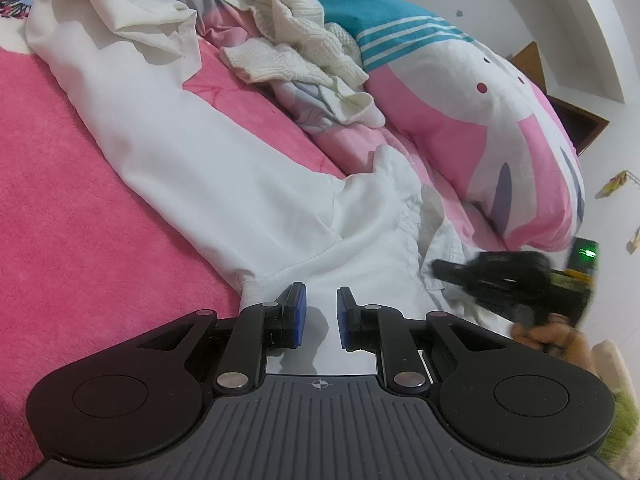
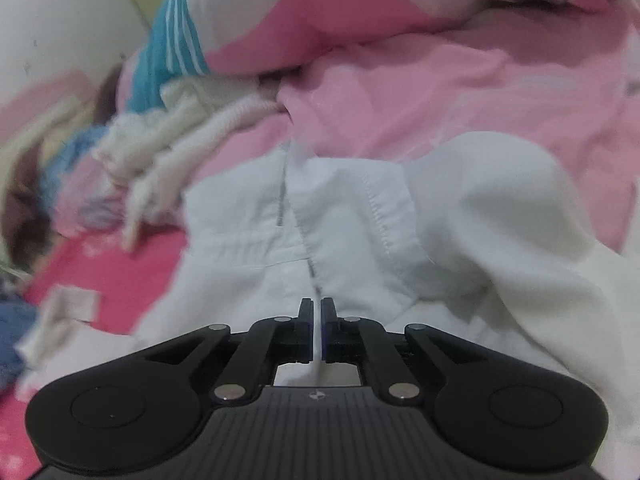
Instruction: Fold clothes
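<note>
White trousers (image 1: 180, 152) lie stretched out on a pink blanket (image 1: 52, 216), legs running to the far left, waist near me. My left gripper (image 1: 321, 312) is open, its blue pads either side of the waist edge. My right gripper (image 2: 316, 322) is shut on a thin fold of the white trousers (image 2: 360, 240) near the fly seam. The right gripper also shows in the left wrist view (image 1: 500, 280), blurred, at the right of the waist.
A crumpled cream knit sweater (image 1: 292, 36) lies beyond the trousers. A large pink, white and teal pillow (image 1: 480, 120) lies at the right. Blue denim (image 2: 10, 340) shows at the left edge of the right wrist view.
</note>
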{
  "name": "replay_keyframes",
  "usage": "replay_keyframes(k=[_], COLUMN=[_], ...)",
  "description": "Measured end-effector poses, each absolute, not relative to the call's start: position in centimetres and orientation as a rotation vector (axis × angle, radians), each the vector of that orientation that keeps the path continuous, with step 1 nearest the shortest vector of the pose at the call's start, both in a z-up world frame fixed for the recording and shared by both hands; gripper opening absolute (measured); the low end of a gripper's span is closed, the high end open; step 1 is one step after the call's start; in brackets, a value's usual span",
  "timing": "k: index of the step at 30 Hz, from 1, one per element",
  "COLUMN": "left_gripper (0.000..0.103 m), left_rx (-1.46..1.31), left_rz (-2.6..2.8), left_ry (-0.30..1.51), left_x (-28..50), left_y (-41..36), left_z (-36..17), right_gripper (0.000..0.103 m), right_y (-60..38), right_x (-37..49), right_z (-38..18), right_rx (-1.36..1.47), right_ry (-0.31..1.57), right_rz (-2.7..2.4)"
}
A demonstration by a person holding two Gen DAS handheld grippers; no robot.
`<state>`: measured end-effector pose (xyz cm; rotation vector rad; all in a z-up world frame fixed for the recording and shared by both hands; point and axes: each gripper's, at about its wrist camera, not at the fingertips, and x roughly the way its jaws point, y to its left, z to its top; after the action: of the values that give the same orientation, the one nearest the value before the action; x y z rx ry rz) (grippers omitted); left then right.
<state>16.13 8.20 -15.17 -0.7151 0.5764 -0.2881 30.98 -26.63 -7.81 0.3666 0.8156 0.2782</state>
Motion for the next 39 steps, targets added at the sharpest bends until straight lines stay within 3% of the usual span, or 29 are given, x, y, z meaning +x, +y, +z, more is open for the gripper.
replay_keyframes(k=[5,16,18,19,20,39], left_gripper=[0.016,0.016,0.016,0.016,0.016,0.016], left_rx=[-0.719,-0.73,-0.73,-0.731,-0.732,-0.737], left_rz=[-0.289,-0.291,-0.291,-0.292,-0.292,-0.293], left_ry=[0.578,0.578,0.578,0.578,0.578,0.576], left_x=[16.2,16.2,16.3,16.3,16.3,16.3], left_y=[8.3,8.4,8.4,8.4,8.4,8.5], left_z=[-15.2,-15.2,-15.2,-15.2,-15.2,-15.2], right_gripper=[0.023,0.025,0.016,0.002,0.0,0.002], right_y=[-27.7,-26.4,-26.3,-26.3,-26.3,-31.6], right_x=[25.9,21.9,21.5,21.2,20.9,15.7], right_z=[-6.3,-9.7,-9.7,-9.6,-9.5,-5.6], right_rx=[0.383,0.393,0.371,0.353,0.336,0.269], right_ry=[0.939,1.066,1.042,1.032,1.019,0.83], right_rz=[0.419,0.465,0.471,0.463,0.453,0.174])
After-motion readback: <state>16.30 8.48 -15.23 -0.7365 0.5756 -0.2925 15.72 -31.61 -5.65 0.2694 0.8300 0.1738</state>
